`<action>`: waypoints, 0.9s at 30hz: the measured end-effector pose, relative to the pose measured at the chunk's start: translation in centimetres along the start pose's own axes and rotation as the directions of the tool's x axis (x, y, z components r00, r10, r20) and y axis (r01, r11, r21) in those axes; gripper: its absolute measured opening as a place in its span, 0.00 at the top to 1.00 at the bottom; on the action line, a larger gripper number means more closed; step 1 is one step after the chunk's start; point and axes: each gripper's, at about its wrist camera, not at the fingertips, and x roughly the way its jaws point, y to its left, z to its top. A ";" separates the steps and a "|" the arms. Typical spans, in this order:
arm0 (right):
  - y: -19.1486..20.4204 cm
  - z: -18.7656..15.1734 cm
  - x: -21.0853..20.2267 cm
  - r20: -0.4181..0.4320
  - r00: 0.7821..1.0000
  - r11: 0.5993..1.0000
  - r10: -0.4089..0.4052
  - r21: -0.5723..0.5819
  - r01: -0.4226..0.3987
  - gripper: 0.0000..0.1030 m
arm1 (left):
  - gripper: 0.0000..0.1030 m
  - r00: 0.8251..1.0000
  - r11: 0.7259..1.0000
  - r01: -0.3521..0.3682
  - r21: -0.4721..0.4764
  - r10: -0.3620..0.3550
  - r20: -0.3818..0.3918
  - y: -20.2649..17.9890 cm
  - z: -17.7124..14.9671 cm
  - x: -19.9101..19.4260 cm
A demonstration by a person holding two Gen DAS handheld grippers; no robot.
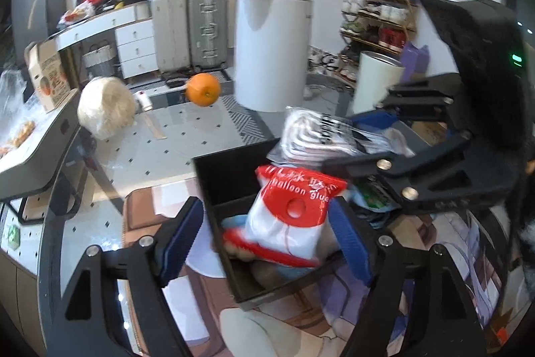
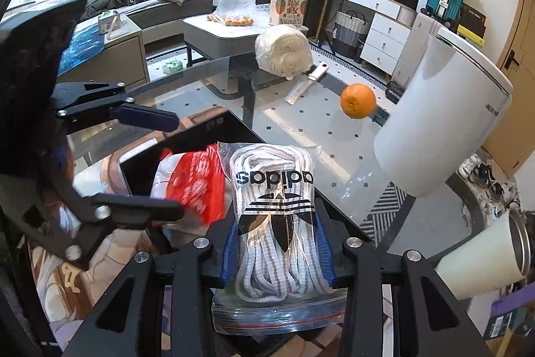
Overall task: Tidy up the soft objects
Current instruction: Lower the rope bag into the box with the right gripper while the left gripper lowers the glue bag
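Nearest, the right gripper (image 2: 277, 251) is clamped on a clear zip bag of white laces (image 2: 276, 209), held over the black box (image 1: 217, 186). Beside it, the left gripper (image 1: 264, 236) stands apart around the red-and-white balloon glue packet (image 1: 294, 216) in that box. Farther off on the glass table (image 2: 301, 136) sit an orange (image 2: 357, 100) and a cream fluffy bundle (image 2: 284, 51).

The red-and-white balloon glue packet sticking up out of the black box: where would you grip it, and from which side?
Grip the balloon glue packet across its upper red band, coming from above. It stands nearly upright in the black box, whose walls block its lower half. The open left hand-held gripper already straddles it.
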 end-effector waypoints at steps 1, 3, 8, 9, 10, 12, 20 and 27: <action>0.2 0.1 0.1 0.000 1.000 1.000 -0.001 -0.003 0.001 0.62 | 0.25 1.000 1.000 -0.009 -0.009 0.009 -0.004 0.3 -0.1 0.1; 0.6 0.3 0.4 -0.002 1.000 1.000 -0.006 -0.016 0.006 0.62 | 0.24 1.000 0.999 -0.022 -0.023 0.022 -0.016 0.6 -0.3 0.6; 0.9 0.9 1.2 -0.019 1.000 0.999 -0.009 -0.041 0.008 0.62 | 0.24 0.999 1.000 -0.027 -0.013 0.027 -0.038 0.6 -0.7 1.3; 1.0 1.0 1.3 -0.019 1.000 0.999 -0.011 -0.050 0.010 0.62 | 0.24 0.999 1.000 -0.025 -0.016 0.025 -0.042 0.7 -0.7 1.4; 1.0 1.1 1.4 -0.022 1.000 0.998 -0.013 -0.060 0.012 0.62 | 0.23 0.999 1.000 -0.023 -0.022 0.022 -0.046 0.8 -0.7 1.5; 1.0 1.4 1.7 -0.021 1.000 0.997 -0.004 -0.080 0.003 0.62 | 0.23 0.999 0.999 -0.022 -0.032 0.020 -0.050 1.0 -0.7 1.6; 1.7 2.5 2.9 -0.037 0.998 0.975 0.059 -0.212 -0.066 0.62 | 0.15 0.998 0.998 -0.046 -0.046 0.044 -0.036 1.4 -1.1 1.1; 2.5 2.5 4.2 -0.090 0.993 0.951 0.078 -0.292 -0.102 0.62 | 0.13 0.998 0.997 -0.047 -0.068 0.045 -0.033 2.0 -1.2 0.9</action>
